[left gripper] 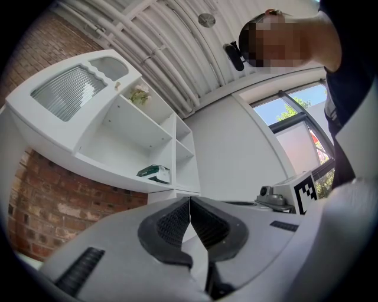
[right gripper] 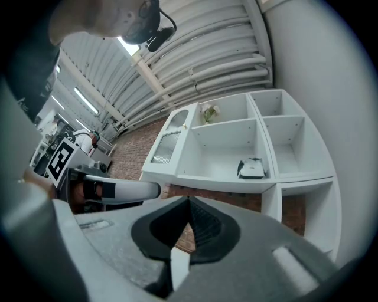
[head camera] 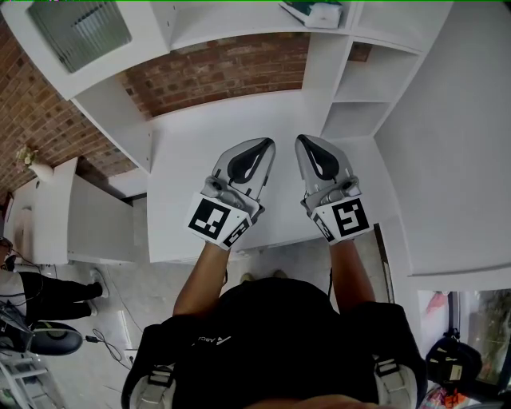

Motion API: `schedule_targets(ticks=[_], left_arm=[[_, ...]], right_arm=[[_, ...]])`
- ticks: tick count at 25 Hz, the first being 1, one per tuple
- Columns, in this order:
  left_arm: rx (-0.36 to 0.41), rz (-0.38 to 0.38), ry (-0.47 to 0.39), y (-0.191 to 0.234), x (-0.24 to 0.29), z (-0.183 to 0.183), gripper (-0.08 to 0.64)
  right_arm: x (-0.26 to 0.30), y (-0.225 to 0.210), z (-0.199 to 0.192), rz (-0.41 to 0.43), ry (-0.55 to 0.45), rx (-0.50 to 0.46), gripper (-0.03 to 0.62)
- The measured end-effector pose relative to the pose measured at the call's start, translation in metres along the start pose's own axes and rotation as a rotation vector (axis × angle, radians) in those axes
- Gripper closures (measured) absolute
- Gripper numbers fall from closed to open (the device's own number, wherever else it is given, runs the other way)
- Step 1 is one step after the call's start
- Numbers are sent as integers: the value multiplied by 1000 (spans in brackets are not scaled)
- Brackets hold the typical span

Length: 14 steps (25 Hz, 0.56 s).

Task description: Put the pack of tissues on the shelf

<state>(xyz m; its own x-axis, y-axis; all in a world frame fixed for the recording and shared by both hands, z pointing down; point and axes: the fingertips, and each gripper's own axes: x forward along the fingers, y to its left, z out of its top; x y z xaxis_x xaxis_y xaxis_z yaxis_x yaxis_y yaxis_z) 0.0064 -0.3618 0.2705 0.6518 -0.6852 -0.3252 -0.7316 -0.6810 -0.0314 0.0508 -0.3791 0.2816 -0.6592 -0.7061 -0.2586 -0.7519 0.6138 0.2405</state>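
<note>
The pack of tissues, green and white, lies on a white shelf at the top of the head view; it also shows on that shelf in the left gripper view as the pack of tissues and in the right gripper view as the pack of tissues. My left gripper and right gripper hover side by side over the white desk, well short of the shelf. Both are shut with nothing between the jaws. The left gripper and right gripper point up at the shelf unit.
The white shelf unit has several open compartments and a ribbed-glass cabinet door. A brick wall backs the desk. A small plant sits in an upper compartment. A white side wall stands at the right.
</note>
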Motion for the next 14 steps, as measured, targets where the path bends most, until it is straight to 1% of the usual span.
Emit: schedule_targets(ticks=[14], left_arm=[[-10, -7, -5, 1, 0, 0, 558]], right_arm=[[2, -4, 7, -10, -8, -14, 591]])
